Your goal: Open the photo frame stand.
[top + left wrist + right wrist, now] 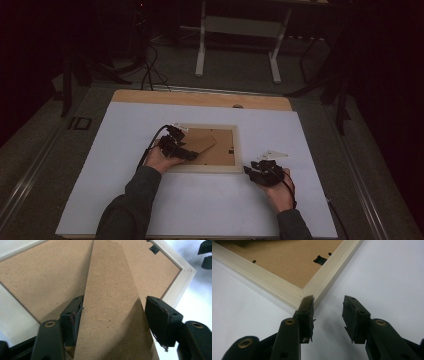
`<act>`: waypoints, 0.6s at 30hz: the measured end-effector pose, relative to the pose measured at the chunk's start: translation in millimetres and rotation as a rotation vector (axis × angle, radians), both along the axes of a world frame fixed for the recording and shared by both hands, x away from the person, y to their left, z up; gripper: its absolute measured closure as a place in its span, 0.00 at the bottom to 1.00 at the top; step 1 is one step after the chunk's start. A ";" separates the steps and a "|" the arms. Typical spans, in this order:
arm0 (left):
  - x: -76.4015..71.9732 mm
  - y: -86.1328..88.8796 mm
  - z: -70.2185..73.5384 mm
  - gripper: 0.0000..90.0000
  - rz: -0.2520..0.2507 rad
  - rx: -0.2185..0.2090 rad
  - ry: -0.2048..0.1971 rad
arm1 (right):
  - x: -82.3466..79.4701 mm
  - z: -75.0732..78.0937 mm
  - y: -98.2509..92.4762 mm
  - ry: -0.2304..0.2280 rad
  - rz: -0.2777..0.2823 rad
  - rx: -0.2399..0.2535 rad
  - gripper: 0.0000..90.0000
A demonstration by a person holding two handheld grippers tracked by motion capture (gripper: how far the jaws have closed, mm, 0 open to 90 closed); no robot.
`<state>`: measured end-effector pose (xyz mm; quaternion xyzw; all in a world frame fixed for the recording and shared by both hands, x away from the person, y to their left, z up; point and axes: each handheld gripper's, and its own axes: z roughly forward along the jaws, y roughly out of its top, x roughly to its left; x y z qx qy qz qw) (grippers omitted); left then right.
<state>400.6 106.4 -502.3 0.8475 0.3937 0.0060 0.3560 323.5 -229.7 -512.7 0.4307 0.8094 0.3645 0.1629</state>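
A pale wooden picture frame point(239, 145) lies face down in the middle of the white counter point(125, 200), its brown backing up. The left hand-held gripper point(113, 315) reaches over the frame's near left part, its jaws spread on either side of the cardboard stand flap point(110, 302); one pad touches the flap's edge, the other stands clear. The right hand-held gripper point(328, 307) rests open and empty just beside the frame's near right corner.

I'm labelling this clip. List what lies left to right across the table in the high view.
Left gripper over the frame's left part → cardboard stand flap → picture frame's right rail, frame lying back up → right gripper just off the frame's near right corner, all on the white table sheet.
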 end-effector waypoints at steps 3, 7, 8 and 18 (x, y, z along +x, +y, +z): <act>0.0 -0.1 -0.1 0.42 -0.007 0.012 -0.002 | 0.1 -0.2 -0.3 0.001 -0.002 0.000 0.67; -0.8 -1.0 -0.2 0.42 -0.008 0.020 -0.010 | 0.1 -0.6 -0.3 0.001 -0.001 -0.001 0.67; -0.9 -1.0 0.0 0.42 -0.012 0.023 -0.015 | 0.1 -0.6 -0.5 0.002 -0.002 -0.001 0.67; -4.6 -3.6 1.9 0.42 -0.029 0.055 -0.070 | -0.2 2.8 -3.4 -0.001 -0.014 0.011 0.67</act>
